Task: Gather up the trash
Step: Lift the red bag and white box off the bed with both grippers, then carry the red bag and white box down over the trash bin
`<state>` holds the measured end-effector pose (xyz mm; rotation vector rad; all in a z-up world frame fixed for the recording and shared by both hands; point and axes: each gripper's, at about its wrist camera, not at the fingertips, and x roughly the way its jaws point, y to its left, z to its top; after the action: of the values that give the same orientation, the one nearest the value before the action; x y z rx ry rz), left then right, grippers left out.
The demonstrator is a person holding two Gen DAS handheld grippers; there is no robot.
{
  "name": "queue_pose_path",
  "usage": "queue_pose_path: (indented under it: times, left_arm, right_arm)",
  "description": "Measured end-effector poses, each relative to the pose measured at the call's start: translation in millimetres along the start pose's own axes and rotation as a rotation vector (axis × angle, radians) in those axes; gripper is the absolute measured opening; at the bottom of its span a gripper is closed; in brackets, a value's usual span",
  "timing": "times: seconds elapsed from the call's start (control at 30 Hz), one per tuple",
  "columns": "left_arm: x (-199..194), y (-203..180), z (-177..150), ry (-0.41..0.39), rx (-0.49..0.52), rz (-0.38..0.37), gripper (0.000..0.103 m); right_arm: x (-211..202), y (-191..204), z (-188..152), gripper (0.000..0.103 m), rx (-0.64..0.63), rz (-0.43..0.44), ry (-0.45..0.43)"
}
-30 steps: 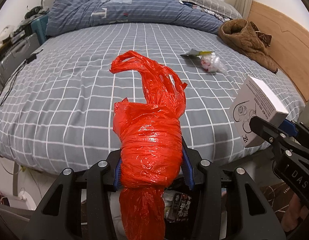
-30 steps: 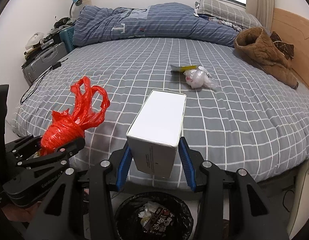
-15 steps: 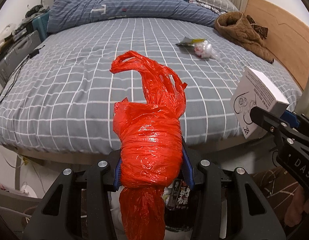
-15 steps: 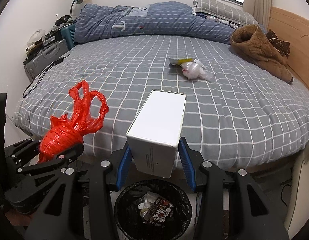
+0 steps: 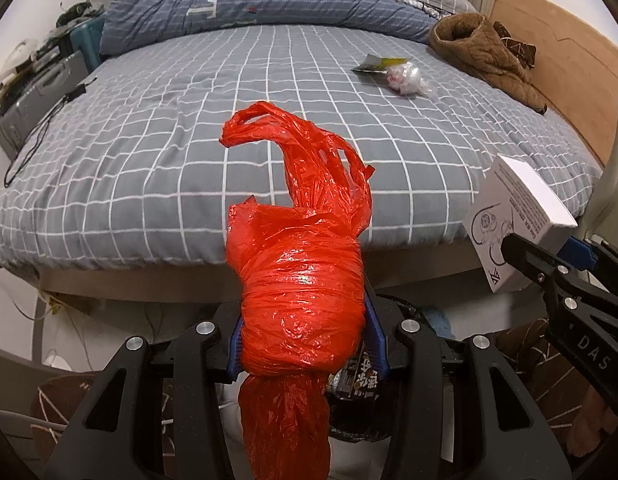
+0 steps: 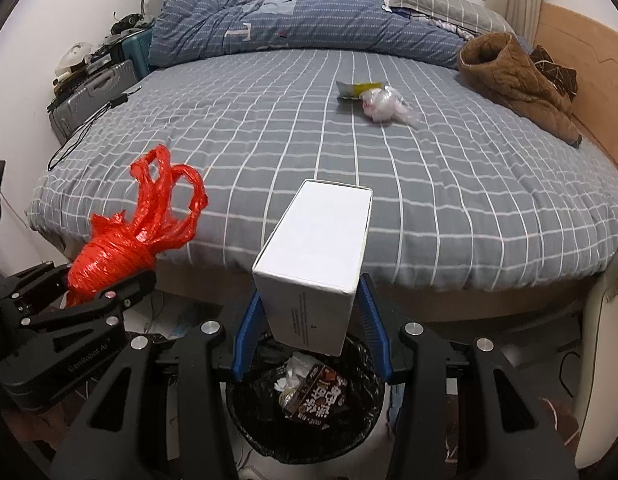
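Your left gripper (image 5: 305,344) is clamped on the bundled red plastic bag (image 5: 301,280), its blue pads pressed into both sides, the bag's loose handles sticking out ahead. Your right gripper (image 6: 309,320) is clamped on the white box (image 6: 315,264), held directly over the black-lined trash bin (image 6: 349,432), which already has a printed wrapper and crumpled paper inside. Your bag looks to be beside the bin's left rim, though the view there is crowded. A clear plastic wad (image 6: 383,106) and a yellow wrapper (image 6: 355,89) lie touching on the grey checked bed (image 6: 469,200)
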<state>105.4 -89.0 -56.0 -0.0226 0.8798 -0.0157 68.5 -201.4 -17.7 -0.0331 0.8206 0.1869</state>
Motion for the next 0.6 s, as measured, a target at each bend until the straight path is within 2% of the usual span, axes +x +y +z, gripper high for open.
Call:
queue_pose_path:
  times: [0.47, 0.6]
  left_arm:
    - [-3.3, -7.7, -41.4, 0.065, -0.026, -0.033, 0.046]
    - [-1.9, -5.7, -49.8, 0.077, -0.030, -0.020, 0.046]
  right_arm:
    - [-0.2, 3.4, -42.5, 0.044, -0.003, 0.008, 0.055]
    - [2.1, 5.8, -52.5, 0.044, -0.005, 0.011, 0.069]
